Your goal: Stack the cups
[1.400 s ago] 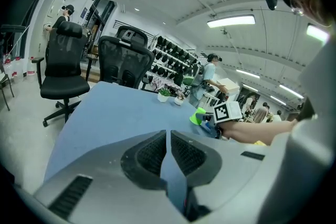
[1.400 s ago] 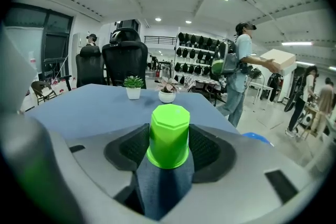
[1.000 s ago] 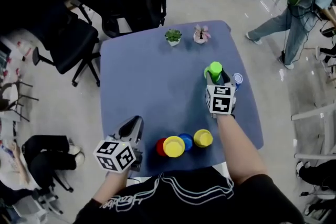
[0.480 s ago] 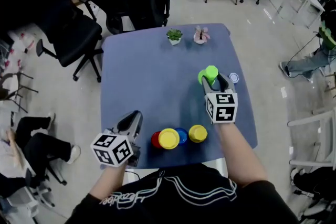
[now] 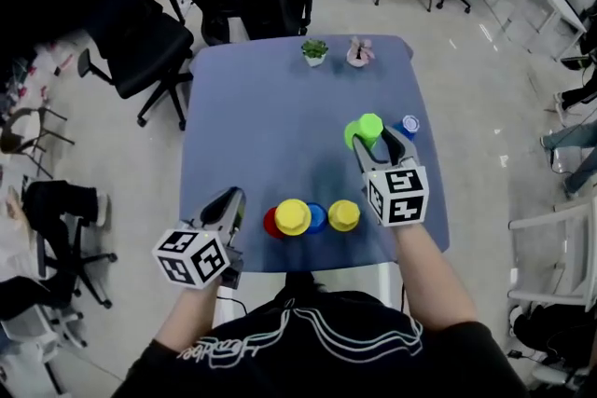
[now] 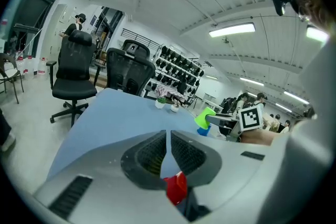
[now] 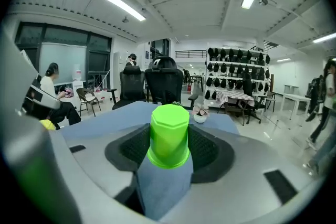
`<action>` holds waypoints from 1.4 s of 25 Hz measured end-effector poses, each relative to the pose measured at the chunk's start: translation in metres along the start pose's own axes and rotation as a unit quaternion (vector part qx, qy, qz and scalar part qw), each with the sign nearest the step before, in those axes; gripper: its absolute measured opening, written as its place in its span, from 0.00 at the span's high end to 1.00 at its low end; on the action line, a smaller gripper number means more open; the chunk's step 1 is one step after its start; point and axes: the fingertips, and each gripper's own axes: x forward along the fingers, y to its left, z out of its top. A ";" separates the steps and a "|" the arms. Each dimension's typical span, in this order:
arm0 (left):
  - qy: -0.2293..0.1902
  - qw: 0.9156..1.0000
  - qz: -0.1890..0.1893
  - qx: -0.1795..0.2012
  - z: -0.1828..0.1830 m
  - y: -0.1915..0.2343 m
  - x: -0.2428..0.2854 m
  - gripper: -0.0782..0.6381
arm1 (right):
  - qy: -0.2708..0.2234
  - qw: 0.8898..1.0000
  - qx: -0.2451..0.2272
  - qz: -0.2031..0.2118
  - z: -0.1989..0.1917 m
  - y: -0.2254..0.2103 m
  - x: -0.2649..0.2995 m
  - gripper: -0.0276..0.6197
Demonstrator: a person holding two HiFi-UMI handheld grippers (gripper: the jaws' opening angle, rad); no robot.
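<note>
Right gripper [image 5: 377, 143] jaws grip 1 upside-down green cup [image 7: 169, 136] over the blue tabletop [image 5: 261, 126]; left gripper [image 5: 230, 199] jaws are closed, empty.

Head view looks steeply down on the table [image 5: 252, 135]. Gripper views sit low, facing its far edge; all share the green cup [image 5: 366, 130], probably the plants [image 5: 314, 51].

The blue table [image 5: 270, 135] carries a close row near its front edge: red cup [image 5: 271, 222], left yellow cup [image 5: 292, 217], blue cup [image 5: 316, 217], right yellow cup [image 5: 343, 215]. A second blue cup [image 5: 407, 125] stands near the right edge. A green potted plant [image 5: 314, 52] and a pink potted plant [image 5: 358, 53] stand side by side at the far edge.
</note>
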 end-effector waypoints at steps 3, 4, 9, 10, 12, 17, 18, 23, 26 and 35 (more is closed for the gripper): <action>-0.004 1.000 0.004 -0.012 -0.008 -0.008 -0.013 0.82 | -0.004 1.000 -0.008 0.016 0.002 0.012 -0.016 0.59; -0.005 1.000 0.004 -0.018 -0.010 -0.010 -0.016 0.82 | -0.006 1.000 -0.009 0.020 0.002 0.016 -0.021 0.59; -0.005 1.000 0.007 -0.024 -0.024 -0.021 -0.032 0.82 | -0.011 0.999 -0.020 0.043 0.002 0.036 -0.042 0.59; -0.005 1.000 0.006 -0.026 -0.026 -0.022 -0.035 0.82 | -0.009 0.999 -0.021 0.048 0.002 0.040 -0.046 0.59; -0.006 0.999 0.006 -0.032 -0.030 -0.025 -0.040 0.82 | -0.006 0.998 -0.025 0.061 0.000 0.048 -0.053 0.59; -0.011 0.999 0.003 -0.038 -0.039 -0.037 -0.049 0.82 | -0.001 0.995 -0.041 0.089 -0.009 0.066 -0.072 0.59; -0.012 0.999 0.003 -0.037 -0.040 -0.040 -0.051 0.82 | -0.001 0.995 -0.044 0.094 -0.010 0.069 -0.075 0.59; -0.011 0.999 0.006 -0.038 -0.047 -0.050 -0.060 0.82 | 0.003 0.991 -0.058 0.123 -0.012 0.087 -0.089 0.59; -0.010 0.999 0.009 -0.040 -0.055 -0.055 -0.064 0.82 | 0.007 0.989 -0.058 0.139 -0.018 0.096 -0.095 0.59; -0.013 0.999 0.016 -0.043 -0.065 -0.064 -0.072 0.82 | 0.025 0.979 -0.081 0.184 -0.037 0.121 -0.107 0.59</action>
